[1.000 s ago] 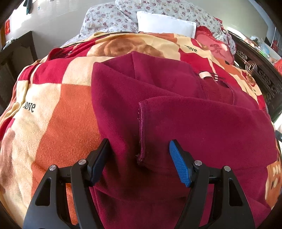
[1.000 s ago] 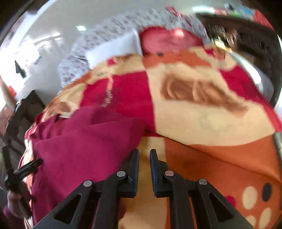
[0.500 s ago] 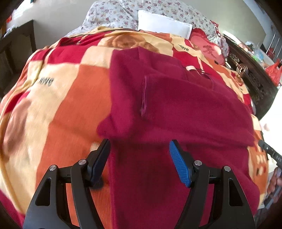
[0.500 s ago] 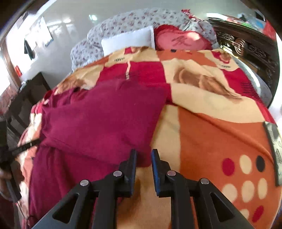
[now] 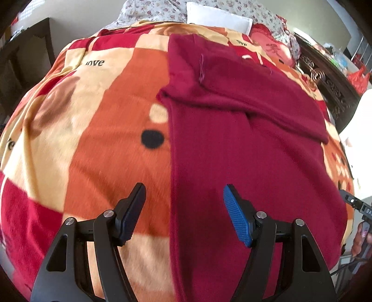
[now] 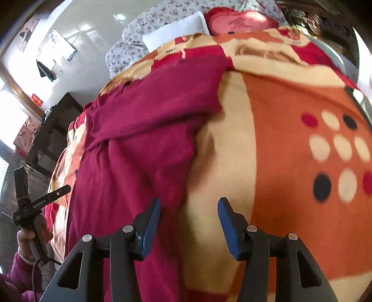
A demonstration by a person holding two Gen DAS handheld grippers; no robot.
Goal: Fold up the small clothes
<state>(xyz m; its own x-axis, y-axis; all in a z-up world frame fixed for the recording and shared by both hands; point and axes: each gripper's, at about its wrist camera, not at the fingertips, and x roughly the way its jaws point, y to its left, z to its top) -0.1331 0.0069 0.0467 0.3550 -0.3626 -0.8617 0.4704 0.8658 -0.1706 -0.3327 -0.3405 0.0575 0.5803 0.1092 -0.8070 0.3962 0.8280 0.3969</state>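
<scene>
A maroon fleece garment (image 5: 244,148) lies on the patterned blanket, its sleeves folded across the upper body. My left gripper (image 5: 183,206) hovers open over the garment's left lower edge, which runs between the fingers untouched. In the right wrist view the same garment (image 6: 139,144) spreads along the left. My right gripper (image 6: 188,223) straddles its right lower edge; the jaws are opening and press on nothing. The left-hand tool (image 6: 30,204) shows at the far left, held by a hand.
An orange, red and cream blanket (image 5: 104,120) covers the bed. Pillows (image 5: 218,16) lie at the head. A dark carved bed frame (image 5: 325,76) runs along the right. Dark furniture (image 6: 53,130) stands beyond the left side of the bed.
Both grippers drew back toward the garment's lower end, so the folded sleeves now sit farther away. The right jaws, nearly shut before, have spread apart.
</scene>
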